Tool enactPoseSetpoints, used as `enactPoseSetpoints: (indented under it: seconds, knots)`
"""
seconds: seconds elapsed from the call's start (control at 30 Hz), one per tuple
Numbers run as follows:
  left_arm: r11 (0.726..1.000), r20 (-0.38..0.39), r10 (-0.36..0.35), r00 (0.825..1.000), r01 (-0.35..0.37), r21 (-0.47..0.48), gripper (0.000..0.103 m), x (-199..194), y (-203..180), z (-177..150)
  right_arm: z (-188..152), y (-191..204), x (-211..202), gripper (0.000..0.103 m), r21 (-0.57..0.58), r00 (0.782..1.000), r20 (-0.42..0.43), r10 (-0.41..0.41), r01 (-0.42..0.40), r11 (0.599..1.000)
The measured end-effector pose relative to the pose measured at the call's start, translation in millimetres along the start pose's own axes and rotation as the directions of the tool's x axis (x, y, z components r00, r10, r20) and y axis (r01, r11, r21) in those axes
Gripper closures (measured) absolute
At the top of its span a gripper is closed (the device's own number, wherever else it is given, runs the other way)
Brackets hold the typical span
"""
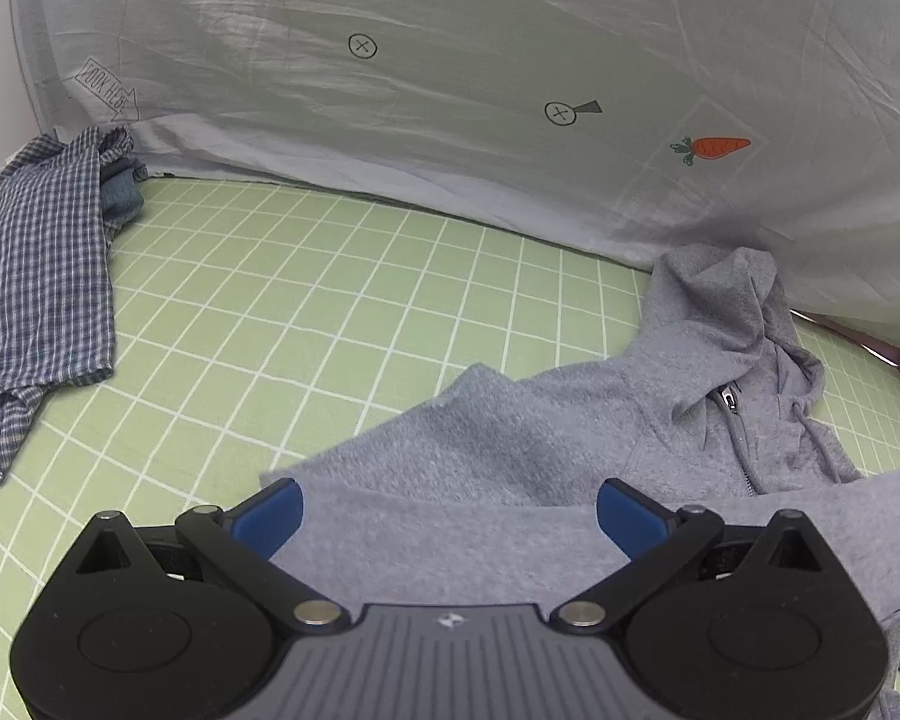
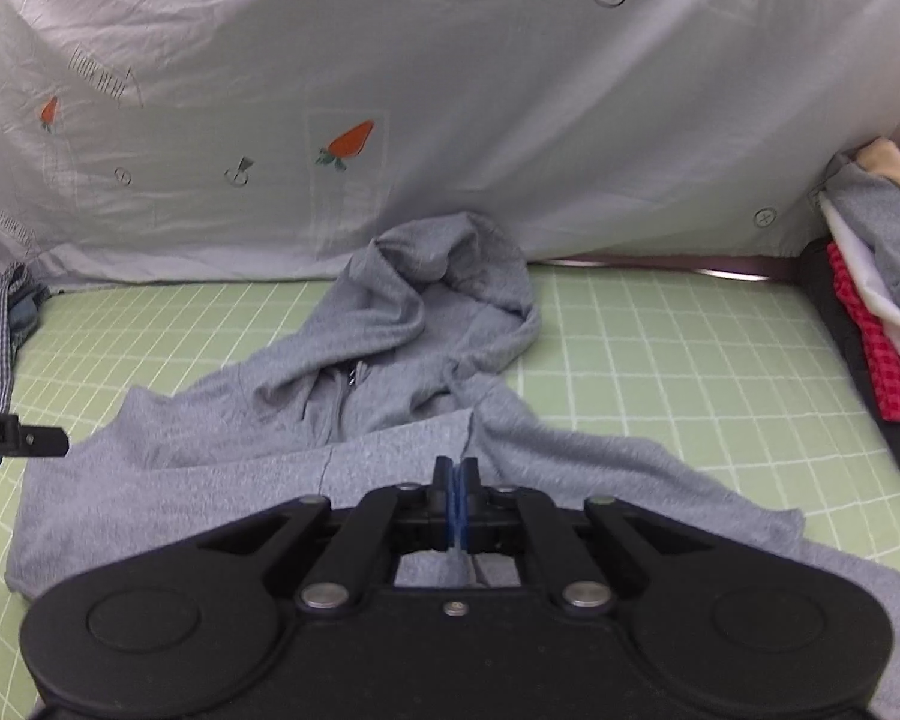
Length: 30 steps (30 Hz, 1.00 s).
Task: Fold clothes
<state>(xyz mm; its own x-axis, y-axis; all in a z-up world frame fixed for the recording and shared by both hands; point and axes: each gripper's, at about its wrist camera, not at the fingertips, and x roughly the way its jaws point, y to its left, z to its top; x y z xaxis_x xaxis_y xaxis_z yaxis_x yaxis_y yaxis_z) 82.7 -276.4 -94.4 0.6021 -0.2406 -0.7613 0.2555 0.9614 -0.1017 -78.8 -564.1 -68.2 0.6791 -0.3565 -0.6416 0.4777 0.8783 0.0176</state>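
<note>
Hoodie [image 2: 354, 420] lies spread mid-tabletop [image 2: 660, 360], hood toward the hanging sheet [image 2: 510, 120] at the back. Checked shirt [image 1: 36, 276] heaped far left, w/ another garment behind it. Clothes stack [image 2: 870, 312] at far right edge. Left gripper [image 1: 448, 513] over hoodie's left part; right gripper [image 2: 456, 492] at its near-centre edge.

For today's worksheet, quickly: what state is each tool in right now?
Left tool: open, above the grey hoodie, holding nothing.
Right tool: shut on the hoodie fabric.

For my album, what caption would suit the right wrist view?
Right gripper pinching a fold of the grey hoodie on the green grid mat, stacked clothes waiting alongside.
</note>
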Motion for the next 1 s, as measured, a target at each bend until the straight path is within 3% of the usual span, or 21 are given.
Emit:
enactPoseSetpoints:
  seconds: [0.07, 0.17, 0.23, 0.33, 0.4, 0.43, 0.5, 0.53, 0.73, 0.87, 1.0]
  knots:
    - [1.0, 0.01, 0.009, 1.0, -0.009, 0.008, 0.0, -1.3, -1.3, 3.4, 10.3, -11.0, -8.0, 0.102, 0.02, 0.999, 0.039, -0.019, 0.018, 1.0]
    - [0.999, 0.012, 0.02, 1.0, -0.021, 0.026, 0.0, 0.1, -5.6, 5.7, 20.3, -53.0, -7.8, 0.102, 0.066, 0.986, 0.068, -0.151, 0.146, 0.987]
    - [0.999, 0.013, 0.029, 0.999, -0.029, 0.039, 0.0, 0.9, -8.0, 6.3, 20.7, -94.3, -3.0, 0.102, 0.122, 0.953, 0.051, -0.299, 0.291, 0.949]
    - [0.997, 0.008, 0.037, 0.999, -0.037, 0.061, 0.0, 4.2, -13.5, 4.9, 14.4, -163.4, 6.9, 0.101, 0.228, 0.872, -0.043, -0.487, 0.483, 0.845]
    - [0.997, -0.004, 0.04, 0.999, -0.04, 0.072, 0.0, 8.3, -17.4, 3.1, 3.4, -196.9, 9.7, 0.099, 0.3, 0.845, -0.102, -0.526, 0.53, 0.793]
    - [0.996, -0.012, 0.04, 0.999, -0.039, 0.077, 0.0, 10.8, -19.4, 2.3, -2.9, -205.1, 11.5, 0.095, 0.312, 0.84, -0.128, -0.528, 0.539, 0.782]
    - [0.996, -0.042, 0.036, 0.998, -0.032, 0.081, 0.0, 17.6, -23.4, 0.3, -15.8, -216.6, 15.7, 0.057, 0.321, 0.833, -0.178, -0.524, 0.553, 0.769]
    - [0.996, -0.057, 0.035, 0.998, -0.03, 0.083, 0.0, 21.0, -25.7, -0.4, -23.7, -220.5, 16.7, 0.052, 0.344, 0.842, -0.193, -0.504, 0.539, 0.769]
    - [0.996, -0.138, 0.044, 0.989, -0.033, 0.081, 0.0, 45.4, -37.7, 1.1, -65.5, -232.4, 31.3, 0.042, 0.531, 0.904, -0.273, -0.329, 0.427, 0.732]
    - [0.998, -0.188, -0.007, 0.982, 0.018, 0.056, 0.0, 59.9, -41.4, 7.2, -75.7, -230.0, 44.3, 0.039, 0.556, 0.914, -0.289, -0.284, 0.402, 0.728]
    - [0.997, -0.195, -0.004, 0.981, 0.02, 0.08, 0.003, 70.8, -48.8, 13.3, -72.7, -226.0, 51.9, 0.029, 0.535, 0.914, -0.28, -0.293, 0.402, 0.743]
